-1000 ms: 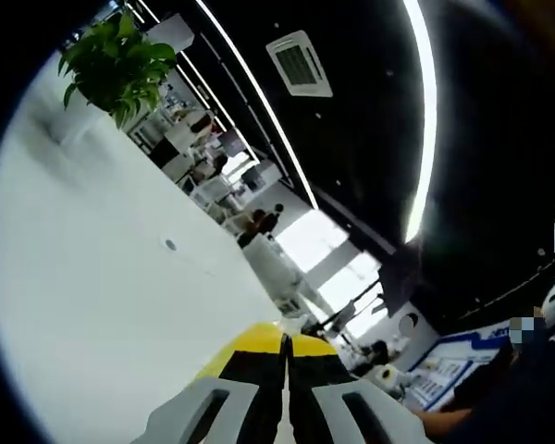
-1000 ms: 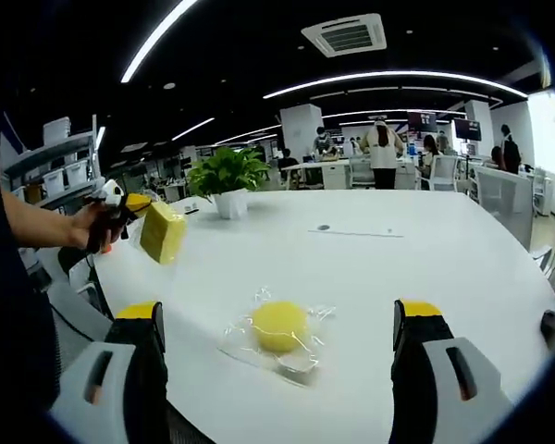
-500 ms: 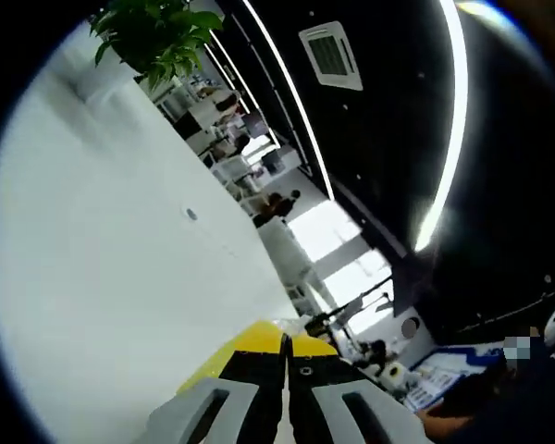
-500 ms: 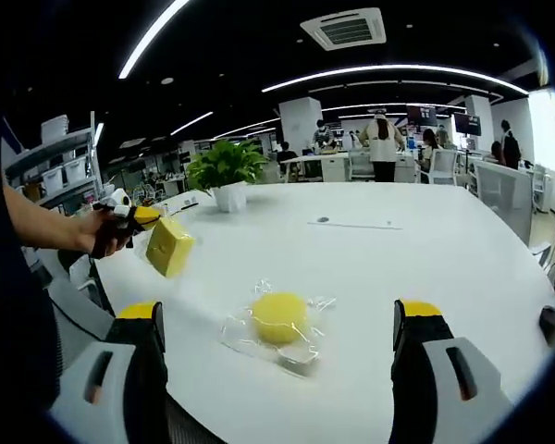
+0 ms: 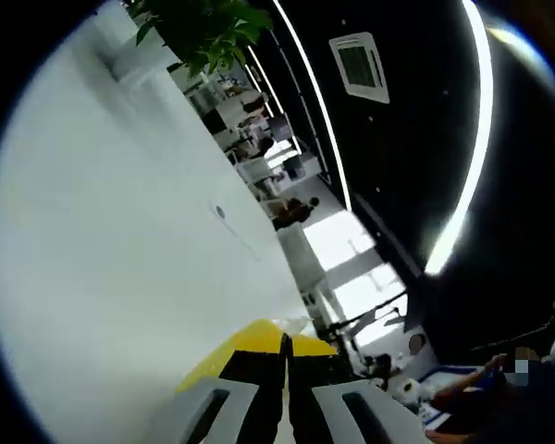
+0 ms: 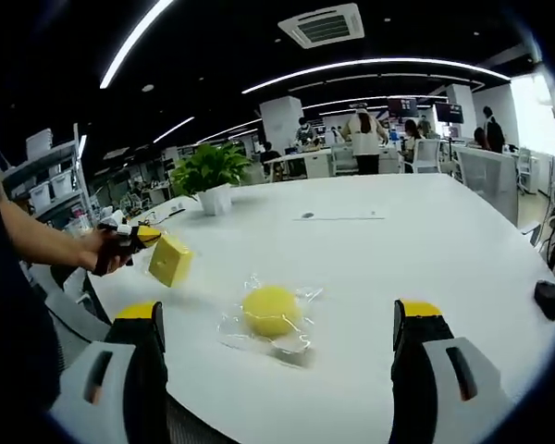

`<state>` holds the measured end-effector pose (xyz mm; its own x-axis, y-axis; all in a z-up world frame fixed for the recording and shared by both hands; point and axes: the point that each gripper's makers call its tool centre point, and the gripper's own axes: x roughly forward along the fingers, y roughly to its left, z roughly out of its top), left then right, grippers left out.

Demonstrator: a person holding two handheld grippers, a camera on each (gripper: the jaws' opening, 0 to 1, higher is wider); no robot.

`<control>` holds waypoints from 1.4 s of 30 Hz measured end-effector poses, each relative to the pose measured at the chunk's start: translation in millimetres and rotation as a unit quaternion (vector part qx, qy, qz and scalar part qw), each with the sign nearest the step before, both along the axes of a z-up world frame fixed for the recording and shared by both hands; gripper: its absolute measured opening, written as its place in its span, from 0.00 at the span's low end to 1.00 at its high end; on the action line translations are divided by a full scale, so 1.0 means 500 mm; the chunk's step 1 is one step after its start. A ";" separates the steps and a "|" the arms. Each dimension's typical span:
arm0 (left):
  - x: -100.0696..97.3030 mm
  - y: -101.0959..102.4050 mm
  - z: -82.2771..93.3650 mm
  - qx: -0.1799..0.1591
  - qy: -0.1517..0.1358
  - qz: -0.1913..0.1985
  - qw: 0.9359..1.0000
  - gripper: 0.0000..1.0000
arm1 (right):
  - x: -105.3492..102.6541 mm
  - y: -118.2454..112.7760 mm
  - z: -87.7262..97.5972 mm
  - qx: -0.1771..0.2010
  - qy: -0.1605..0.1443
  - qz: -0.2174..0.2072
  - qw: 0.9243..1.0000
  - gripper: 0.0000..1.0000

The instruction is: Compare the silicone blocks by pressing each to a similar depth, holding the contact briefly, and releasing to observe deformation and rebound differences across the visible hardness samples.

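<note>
Silicone blocks sit apart: the round yellow one (image 6: 270, 310) on its clear wrapper (image 6: 264, 331) lies centred ahead of the wide-open, empty right gripper (image 6: 277, 370) (nearer by far), while beyond, leftward, the left gripper (image 6: 141, 238) clamps the yellow cube (image 6: 169, 261) above the white table (image 6: 425, 250).

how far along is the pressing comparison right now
Early, by the look of it. Done: nothing visibly pressed. In hand: the left tool is shut on the yellow block, held above the table. Left: the right tool is open, short of the yellow round sample in its clear wrapper.
</note>
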<state>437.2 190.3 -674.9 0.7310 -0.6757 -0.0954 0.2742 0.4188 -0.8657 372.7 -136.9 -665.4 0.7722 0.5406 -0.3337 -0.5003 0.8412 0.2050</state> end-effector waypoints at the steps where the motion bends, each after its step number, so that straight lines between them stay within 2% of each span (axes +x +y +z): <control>1: 0.004 0.005 -0.006 0.013 -0.004 0.003 1.000 0.00 | 0.000 -0.003 -0.005 0.003 0.008 -0.005 1.000 0.96; 3: 0.005 0.004 -0.012 0.016 -0.003 -0.004 1.000 0.00 | 0.001 -0.004 -0.006 0.015 0.014 -0.010 1.000 0.96; 4: 0.007 0.005 -0.019 0.028 -0.002 -0.004 1.000 0.00 | 0.001 -0.004 -0.005 0.016 0.013 -0.011 1.000 0.96; 5: 0.012 0.009 -0.031 0.066 -0.017 -0.009 0.998 0.00 | 0.001 -0.005 -0.005 0.015 0.011 -0.012 1.000 0.96; 6: 0.012 0.008 -0.036 0.088 -0.028 -0.018 0.996 0.00 | 0.001 -0.005 -0.005 0.015 0.010 -0.011 1.000 0.96; 8: 0.015 0.008 -0.053 0.141 -0.042 -0.028 0.989 0.00 | -0.001 -0.007 -0.016 0.000 0.010 -0.007 1.000 0.96; 9: 0.016 0.007 -0.066 0.183 -0.055 -0.038 0.981 0.00 | -0.002 -0.008 -0.022 -0.010 0.010 -0.004 1.000 0.96; 10: 0.017 0.006 -0.077 0.212 -0.063 -0.046 0.974 0.00 | -0.002 -0.007 -0.026 -0.013 0.011 -0.004 1.000 0.96; 12: 0.013 -0.007 -0.088 0.220 -0.064 -0.068 0.971 0.00 | -0.001 -0.007 -0.028 -0.004 0.019 -0.003 1.000 0.96; 14: 0.018 -0.009 -0.091 0.223 -0.067 -0.068 0.970 0.00 | 0.002 -0.007 -0.026 -0.003 0.019 -0.003 1.000 0.96; 21: 0.024 -0.002 -0.125 0.234 -0.042 -0.059 0.970 0.00 | 0.007 -0.006 -0.021 0.004 0.016 -0.002 1.000 0.96; 22: 0.021 0.000 -0.136 0.245 -0.037 -0.061 0.967 0.00 | 0.006 -0.007 -0.022 0.005 0.016 -0.002 1.000 0.96; 23: 0.019 0.006 -0.146 0.254 -0.028 -0.060 0.965 0.00 | 0.005 -0.010 -0.024 0.011 0.018 -0.005 1.000 0.96; 25: 0.016 0.006 -0.151 0.250 -0.027 -0.063 0.966 0.00 | 0.004 -0.018 -0.026 0.043 0.032 -0.022 0.998 0.96; 28: 0.018 0.017 -0.167 0.256 -0.020 -0.068 0.964 0.00 | -0.001 -0.023 -0.037 0.021 0.033 -0.018 0.999 0.96; 29: 0.019 0.019 -0.170 0.257 -0.017 -0.068 0.964 0.00 | -0.007 -0.021 -0.043 -0.002 0.032 -0.005 0.999 0.96; 32: 0.023 0.026 -0.185 0.258 -0.002 -0.061 0.964 0.00 | -0.010 -0.014 -0.039 0.005 0.033 0.001 0.999 0.96; 36: 0.027 0.035 -0.200 0.265 0.004 -0.052 0.963 0.00 | -0.002 -0.020 -0.039 0.003 0.031 -0.004 1.000 0.96; 38: 0.033 0.041 -0.202 0.260 0.009 -0.037 0.965 0.00 | 0.003 -0.017 -0.039 0.004 0.032 -0.004 0.999 0.96; 42: 0.044 0.056 -0.211 0.274 0.017 -0.015 0.962 0.00 | 0.010 -0.013 -0.032 0.008 0.029 -0.001 1.000 0.96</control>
